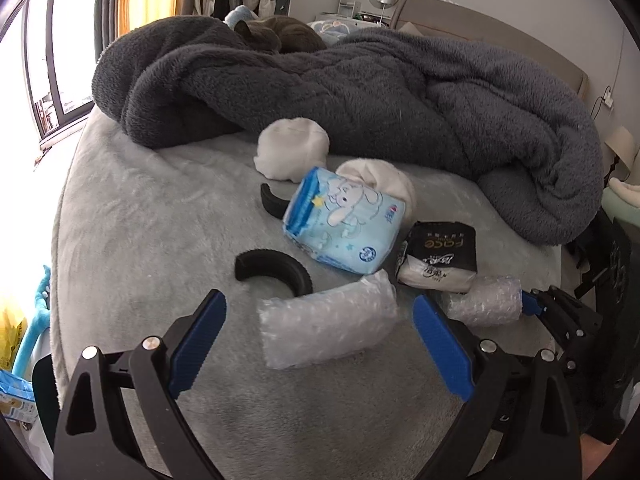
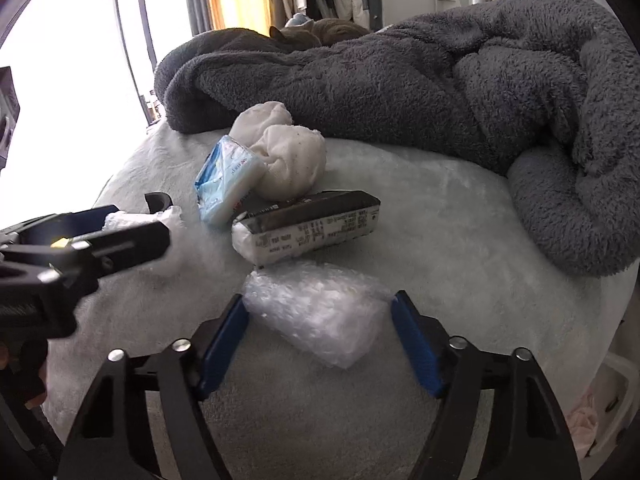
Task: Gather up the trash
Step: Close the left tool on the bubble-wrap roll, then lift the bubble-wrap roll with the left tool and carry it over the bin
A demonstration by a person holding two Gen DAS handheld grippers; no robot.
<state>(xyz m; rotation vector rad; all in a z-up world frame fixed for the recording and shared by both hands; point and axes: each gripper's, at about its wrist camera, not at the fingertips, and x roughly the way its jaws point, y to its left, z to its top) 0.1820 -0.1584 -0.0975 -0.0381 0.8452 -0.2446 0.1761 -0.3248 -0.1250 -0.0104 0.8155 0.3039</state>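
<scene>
Two rolls of bubble wrap lie on the grey bed. In the left wrist view my left gripper is open with one bubble-wrap roll lying between its blue fingers. A second roll lies to the right, with my right gripper at its end. In the right wrist view my right gripper is open around that second roll, fingers close on both sides. The left gripper shows at the left over the first roll.
A blue tissue pack, a black "Face" tissue pack, white socks, and black curved pieces lie on the bed. A dark fleece blanket with a cat is heaped behind. The bed edge is at right.
</scene>
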